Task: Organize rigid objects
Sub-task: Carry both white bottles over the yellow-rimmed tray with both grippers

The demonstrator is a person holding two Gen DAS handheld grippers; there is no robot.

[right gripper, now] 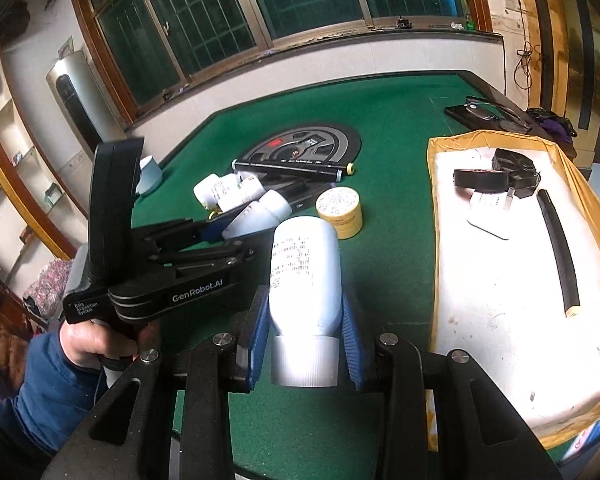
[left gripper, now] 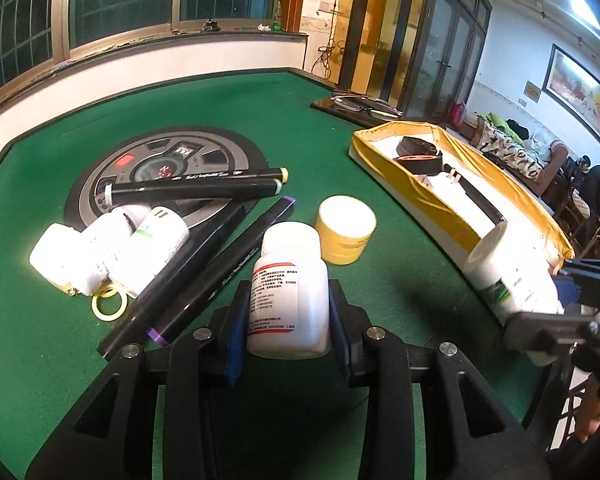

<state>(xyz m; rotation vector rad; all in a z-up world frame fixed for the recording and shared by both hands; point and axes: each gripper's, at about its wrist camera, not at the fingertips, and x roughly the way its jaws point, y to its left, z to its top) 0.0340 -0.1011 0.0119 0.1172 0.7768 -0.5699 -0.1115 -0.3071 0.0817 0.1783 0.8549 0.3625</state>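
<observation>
My left gripper (left gripper: 286,316) is shut on a white pill bottle with a red-striped label (left gripper: 288,292), upright over the green table. My right gripper (right gripper: 306,332) is shut on a larger white bottle (right gripper: 304,276), cap toward the camera, lying along the fingers beside the tray; it also shows in the left wrist view (left gripper: 504,276). A yellow-edged white tray (right gripper: 500,320) at the right holds a black tape roll (right gripper: 480,179), a black box, a white card and a black marker (right gripper: 558,252). On the table lie several white bottles (left gripper: 108,248), three black markers (left gripper: 196,188) and a yellow round tin (left gripper: 346,228).
A round grey control panel (left gripper: 168,168) sits in the table's middle. Yellow rings (left gripper: 108,304) lie by the bottles. Glasses on a black board (right gripper: 492,114) rest at the far right edge. A light blue cup (right gripper: 150,174) stands at the left edge.
</observation>
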